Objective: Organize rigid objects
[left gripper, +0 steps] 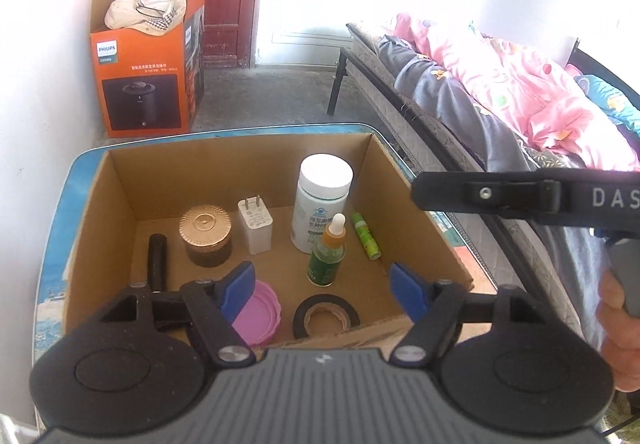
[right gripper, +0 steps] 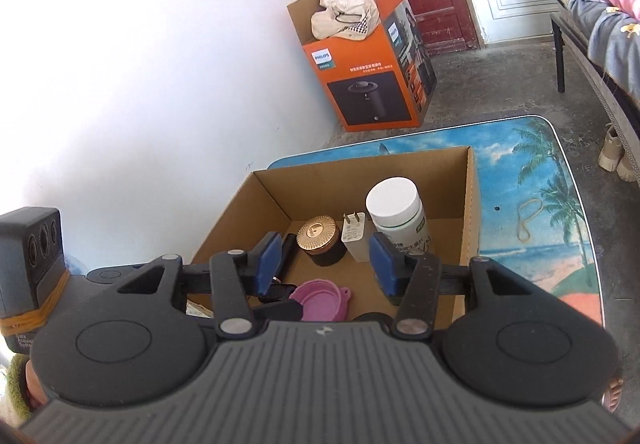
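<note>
An open cardboard box (left gripper: 120,196) stands on the table. Inside are a white pill bottle (left gripper: 322,204), a white charger plug (left gripper: 256,226), a gold-lidded jar (left gripper: 206,234), a black cylinder (left gripper: 157,262), a green dropper bottle (left gripper: 329,254), a green tube (left gripper: 366,236), a pink lid (left gripper: 260,314) and a black tape roll (left gripper: 326,316). My left gripper (left gripper: 324,290) is open and empty above the box's near side. My right gripper (right gripper: 326,262) is open and empty above the box (right gripper: 468,212), over the jar (right gripper: 320,236), the plug (right gripper: 355,236) and the pill bottle (right gripper: 396,210).
The table (right gripper: 552,172) has a beach-print top with a rubber band (right gripper: 528,218) on it. An orange Philips box (left gripper: 144,84) stands on the floor by the wall and a red door. A bed (left gripper: 480,84) with pink bedding is to the right.
</note>
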